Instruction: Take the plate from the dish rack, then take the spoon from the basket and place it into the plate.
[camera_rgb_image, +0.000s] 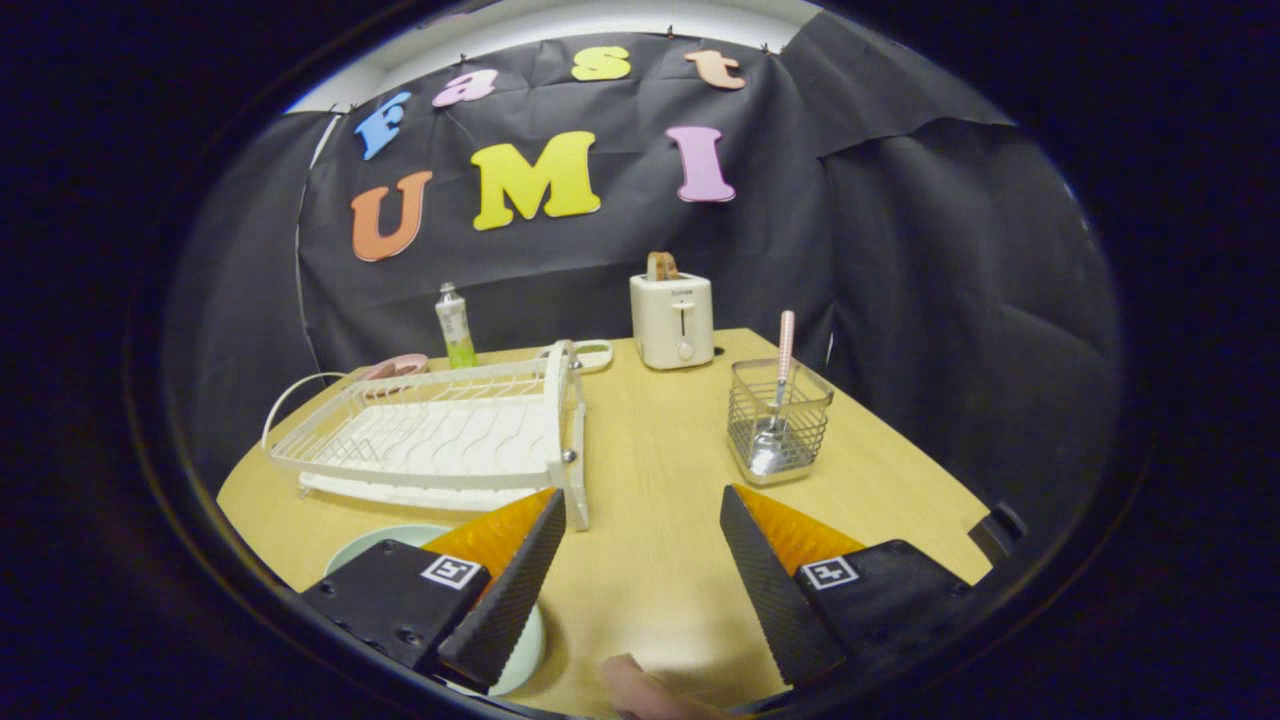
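Two fingers of my hand-held gripper (640, 545) spread wide, empty. Plate (380, 545) is already flat on the bench (650, 470); spoon (778, 400) stands upright in the basket (780, 420) ahead, handle up for grabbing.

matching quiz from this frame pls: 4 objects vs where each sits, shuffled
1 plate
2 spoon
3 toaster
4 gripper

A standing in the wire basket
B at the table's far edge, by the wall
C open, fingers spread over bare table
D on the table under one finger, in front of the dish rack

Pairs: 1-D, 2-A, 3-B, 4-C
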